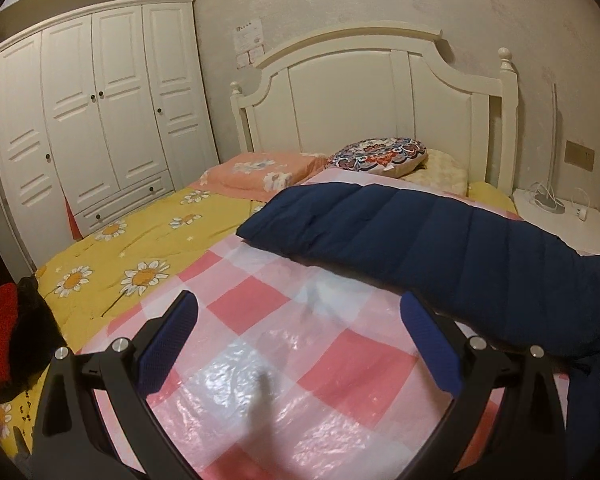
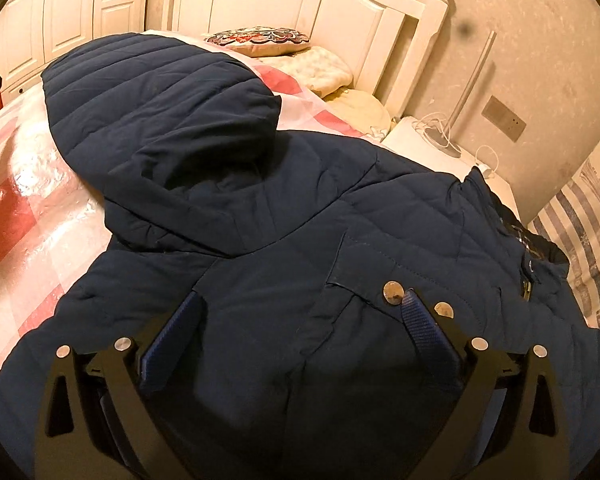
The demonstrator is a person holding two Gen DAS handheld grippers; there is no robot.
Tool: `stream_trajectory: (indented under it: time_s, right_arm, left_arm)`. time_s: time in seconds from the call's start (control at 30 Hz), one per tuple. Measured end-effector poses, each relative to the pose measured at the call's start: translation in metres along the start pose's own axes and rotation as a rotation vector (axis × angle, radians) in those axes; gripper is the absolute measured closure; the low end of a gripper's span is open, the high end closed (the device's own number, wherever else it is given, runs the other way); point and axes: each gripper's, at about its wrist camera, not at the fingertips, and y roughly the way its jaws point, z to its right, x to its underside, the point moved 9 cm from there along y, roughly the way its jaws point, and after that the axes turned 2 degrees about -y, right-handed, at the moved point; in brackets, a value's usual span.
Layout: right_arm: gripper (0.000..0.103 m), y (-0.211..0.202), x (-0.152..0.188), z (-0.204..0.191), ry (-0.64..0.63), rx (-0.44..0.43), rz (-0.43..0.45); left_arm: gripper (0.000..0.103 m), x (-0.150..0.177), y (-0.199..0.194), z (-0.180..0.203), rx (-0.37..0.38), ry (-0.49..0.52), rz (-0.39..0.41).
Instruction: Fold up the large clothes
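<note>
Our quilted navy jacket (image 2: pixel 284 208) lies on the bed's glossy pink-checked plastic sheet (image 1: pixel 268 320), puffy sleeve stretched across. Both the left gripper (image 1: pixel 298 344) and right gripper (image 2: pixel 300 320) gape wide, textured blue pads (image 2: pixel 428 332) gripping nothing.

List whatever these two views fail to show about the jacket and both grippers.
- Navy jacket: its hem is cut off by the right wrist view's bottom edge and covered by the right gripper.
- Jacket sleeve: its shoulder end runs off the left wrist view's right edge.
- Paper notes on the wall: too small to read.
- Left gripper: a blurred grey smear hangs between its open fingers.
</note>
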Motion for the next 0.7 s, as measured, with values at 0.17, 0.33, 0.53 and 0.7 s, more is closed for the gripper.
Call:
stream_trajectory:
  time_s: [0.17,0.33,0.53,0.7]
  right_arm:
    - [0.006,-0.003,0.0,-0.001,0.005,-0.005,0.0]
    - [0.005,-0.002,0.0,-0.001,0.012,-0.013,-0.002]
    - [0.005,0.0,0.001,-0.001,0.025,-0.027,-0.009]
    - [0.005,-0.002,0.0,0.0,0.032,-0.037,-0.003]
  left_arm:
    - [0.003,0.006,0.05,0.007,0.223,-0.145,-0.242]
    - [0.003,-0.005,0.121,-0.016,0.296,-0.381,-0.406]
    - [0.042,-0.033,0.192,-0.028,0.33,-0.503,-0.439]
    - [0.089,-0.059,0.157,-0.025,0.356,-0.566,-0.328]
